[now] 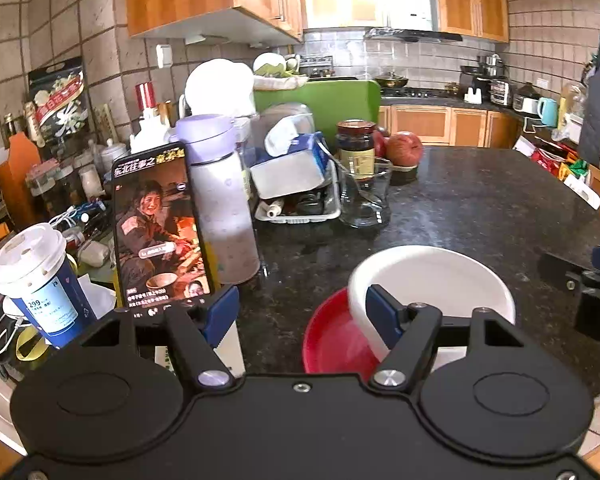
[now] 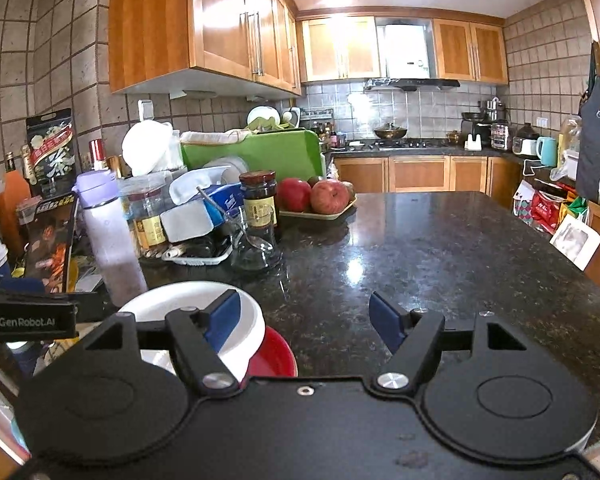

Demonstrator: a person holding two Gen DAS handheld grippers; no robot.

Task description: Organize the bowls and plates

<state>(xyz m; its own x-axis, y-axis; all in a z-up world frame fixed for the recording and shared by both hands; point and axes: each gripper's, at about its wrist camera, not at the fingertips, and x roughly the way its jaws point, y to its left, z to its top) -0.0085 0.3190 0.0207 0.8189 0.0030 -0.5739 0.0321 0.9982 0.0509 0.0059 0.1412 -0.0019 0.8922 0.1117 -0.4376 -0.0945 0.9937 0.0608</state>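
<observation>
Scene: a dark stone tabletop [image 2: 440, 248] in a home kitchen; clutter is banked along its left side, the rest is bare

Bowls: a white bowl [image 1: 432, 280] is seen tilted, its lower edge resting inside a red bowl [image 1: 332, 340]; both sit at the near edge of the tabletop; from the right wrist view the white bowl [image 2: 188, 312] overlaps the red bowl [image 2: 274, 354] on its left

Left tongs [image 1: 302, 312]: jaws stood apart and empty; the right pad is seen in front of the white bowl's rim, and contact cannot be told; nothing is clamped

Right tongs [image 2: 304, 320]: jaws stood apart and empty; bare tabletop shows between them; the left pad is seen over the white bowl, with no grip evident

Clutter: a phone [image 1: 160, 228] propped upright, a bottle [image 1: 220, 200], a paper cup [image 1: 40, 280], a glass [image 1: 364, 192], a jar [image 1: 356, 144] and apples [image 1: 404, 148] are ranged behind and to the left

Step in hand: nesting is judged part done; the white bowl appears set into the red one askew, with both tongs free of it

Next move: the white bowl is judged to need seating level in the red bowl, or the pair to need carrying off; a grip on the rim would be called for, taken gently, since the tilted bowl could slide or tip
</observation>
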